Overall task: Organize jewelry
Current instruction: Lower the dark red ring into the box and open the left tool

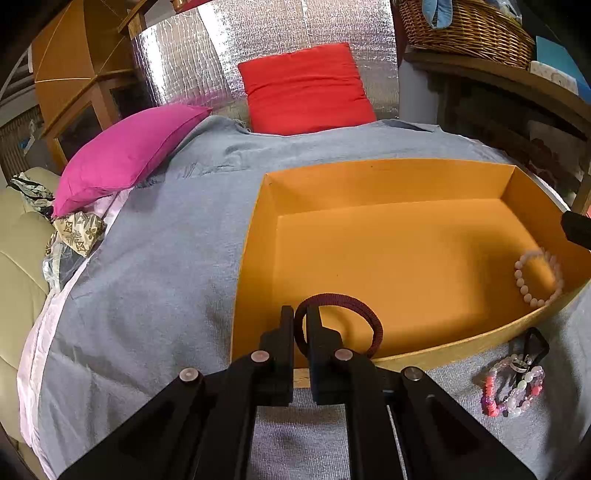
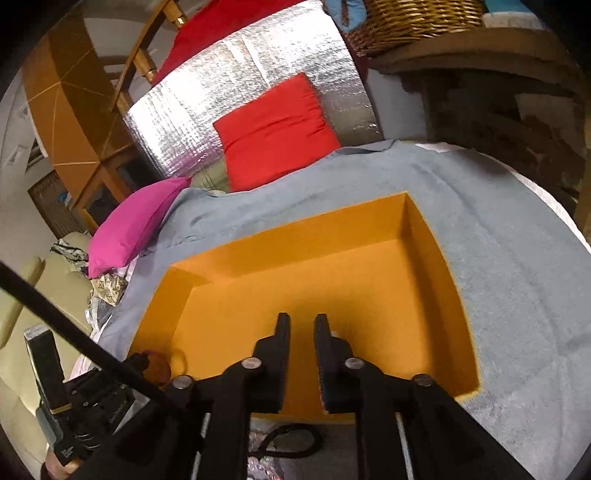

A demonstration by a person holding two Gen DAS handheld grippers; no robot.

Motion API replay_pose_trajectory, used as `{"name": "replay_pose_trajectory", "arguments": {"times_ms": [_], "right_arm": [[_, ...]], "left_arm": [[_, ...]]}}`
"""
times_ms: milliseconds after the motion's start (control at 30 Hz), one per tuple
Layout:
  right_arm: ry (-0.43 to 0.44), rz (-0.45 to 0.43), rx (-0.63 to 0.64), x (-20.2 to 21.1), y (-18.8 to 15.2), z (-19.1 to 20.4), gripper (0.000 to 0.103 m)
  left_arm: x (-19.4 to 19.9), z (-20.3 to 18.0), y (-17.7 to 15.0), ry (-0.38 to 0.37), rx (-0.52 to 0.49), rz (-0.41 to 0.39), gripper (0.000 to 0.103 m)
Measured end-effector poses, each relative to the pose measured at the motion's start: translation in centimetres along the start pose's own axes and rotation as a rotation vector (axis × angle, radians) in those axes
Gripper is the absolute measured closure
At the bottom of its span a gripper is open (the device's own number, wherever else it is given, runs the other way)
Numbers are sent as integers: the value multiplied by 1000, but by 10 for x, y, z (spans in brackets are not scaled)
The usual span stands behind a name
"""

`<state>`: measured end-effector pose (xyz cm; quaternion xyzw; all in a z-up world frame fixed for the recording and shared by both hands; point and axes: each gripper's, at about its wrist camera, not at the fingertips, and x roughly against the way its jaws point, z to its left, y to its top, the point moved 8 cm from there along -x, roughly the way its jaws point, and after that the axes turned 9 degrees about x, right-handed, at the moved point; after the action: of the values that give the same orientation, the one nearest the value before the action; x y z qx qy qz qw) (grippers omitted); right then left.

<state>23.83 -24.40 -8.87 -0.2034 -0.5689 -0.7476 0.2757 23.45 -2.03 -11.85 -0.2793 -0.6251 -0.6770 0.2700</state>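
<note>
An open orange box [image 1: 255,236] lies on a grey blanket. My left gripper [image 1: 300,314] is shut on a dark red hair tie [image 1: 354,306] and holds it over the box's near left corner. A pale pink bead bracelet [image 1: 537,277] is inside the box at the right, blurred. Several pink and clear bead bracelets [image 1: 513,391] lie on the blanket in front of the box, by a black loop [image 1: 535,343]. My right gripper [image 2: 302,321] is open and empty above the box [image 2: 424,236]. The left gripper and hair tie [image 2: 162,363] show at the box's left corner.
A magenta pillow [image 1: 125,155] and a red pillow [image 1: 306,88] lie at the far side of the blanket [image 1: 155,295]. A wicker basket [image 1: 465,26] sits on a shelf at the upper right. A beige sofa [image 1: 18,266] is at the left.
</note>
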Motion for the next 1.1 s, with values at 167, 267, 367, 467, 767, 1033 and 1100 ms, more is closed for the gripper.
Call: {"name": "replay_pose_trajectory", "arguments": {"times_ms": [167, 267, 367, 467, 767, 1033, 1100], "right_arm": [[16, -4, -47, 18, 0, -12, 59], [44, -11, -76, 32, -2, -20, 59], [50, 3, -106, 40, -8, -31, 59], [52, 29, -155, 44, -17, -44, 59], [37, 53, -215, 45, -28, -61, 59], [11, 109, -284, 43, -39, -75, 59], [26, 126, -305, 37, -43, -76, 59]], "left_arm": [[0, 1, 0, 2, 3, 2, 95], [1, 1, -1, 4, 3, 3, 95], [1, 0, -1, 10, 3, 1, 95], [2, 0, -2, 15, 4, 1, 95], [3, 0, -4, 5, 20, 18, 96], [4, -3, -6, 20, -16, 14, 99], [3, -3, -6, 21, -17, 14, 99]]}}
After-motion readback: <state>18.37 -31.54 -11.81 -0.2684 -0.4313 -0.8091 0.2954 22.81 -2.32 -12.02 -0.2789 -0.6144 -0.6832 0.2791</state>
